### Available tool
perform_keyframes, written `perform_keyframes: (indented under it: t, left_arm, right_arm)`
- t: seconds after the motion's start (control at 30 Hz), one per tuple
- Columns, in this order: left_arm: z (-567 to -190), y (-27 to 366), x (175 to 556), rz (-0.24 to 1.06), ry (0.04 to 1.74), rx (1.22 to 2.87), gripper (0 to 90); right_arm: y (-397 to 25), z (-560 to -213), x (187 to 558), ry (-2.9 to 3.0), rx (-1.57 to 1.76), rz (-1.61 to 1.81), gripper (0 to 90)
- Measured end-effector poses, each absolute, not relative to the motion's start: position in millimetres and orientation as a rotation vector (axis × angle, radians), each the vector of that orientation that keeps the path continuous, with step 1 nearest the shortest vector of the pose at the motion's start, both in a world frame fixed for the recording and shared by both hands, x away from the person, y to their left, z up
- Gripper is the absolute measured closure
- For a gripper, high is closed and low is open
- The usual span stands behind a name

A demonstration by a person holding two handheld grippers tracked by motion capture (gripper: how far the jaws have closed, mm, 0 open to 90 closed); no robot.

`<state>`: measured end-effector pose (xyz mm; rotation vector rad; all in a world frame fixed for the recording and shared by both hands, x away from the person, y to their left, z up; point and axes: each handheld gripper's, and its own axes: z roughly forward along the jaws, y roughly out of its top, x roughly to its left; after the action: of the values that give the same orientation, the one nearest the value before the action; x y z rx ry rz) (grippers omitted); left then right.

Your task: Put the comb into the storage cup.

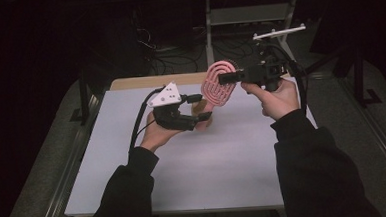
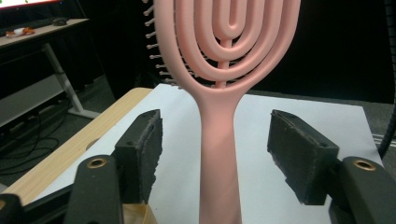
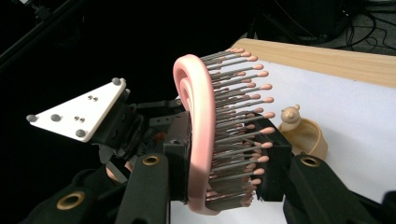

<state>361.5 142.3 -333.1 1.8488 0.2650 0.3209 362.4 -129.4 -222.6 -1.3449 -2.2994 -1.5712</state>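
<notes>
A pink hairbrush [image 1: 219,83] with a looped open head is held up above the table. My right gripper [image 1: 225,78] is shut on the brush head [image 3: 196,126], with the bristles pressed against one pad. The brush handle [image 2: 219,154] hangs straight down between the jaws of my left gripper [image 2: 217,125]. That gripper is open, with a gap on each side of the handle. In the high view the left gripper [image 1: 201,107] sits just below and left of the brush head. Its white three-cornered plate [image 3: 77,114] shows behind the brush in the right gripper view.
A small tan wooden dish with a little figure on its rim [image 3: 303,135] stands on the white tabletop [image 1: 224,162] below the brush. A bare wooden strip [image 1: 149,81] runs along the table's far edge. A desk frame and cables lie beyond it.
</notes>
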Motion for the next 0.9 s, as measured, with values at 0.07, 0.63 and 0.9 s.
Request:
perform_keyframes:
  t: [0.07,0.63,0.9]
  left_arm:
    - [-332,146,362,0.307,0.264,1.841,32.7]
    - [-340,173,365,0.197,0.292,1.874,0.0]
    - [-347,197,365,0.205,0.333,1.852,0.0]
  right_arm:
    - [-130,-222,362,-2.302,-1.346,-1.569,62.2]
    - [-143,-215,364,-2.327,-1.389,-1.576,62.3]
    - [-147,-206,368,-2.341,-1.407,-1.597,62.2]
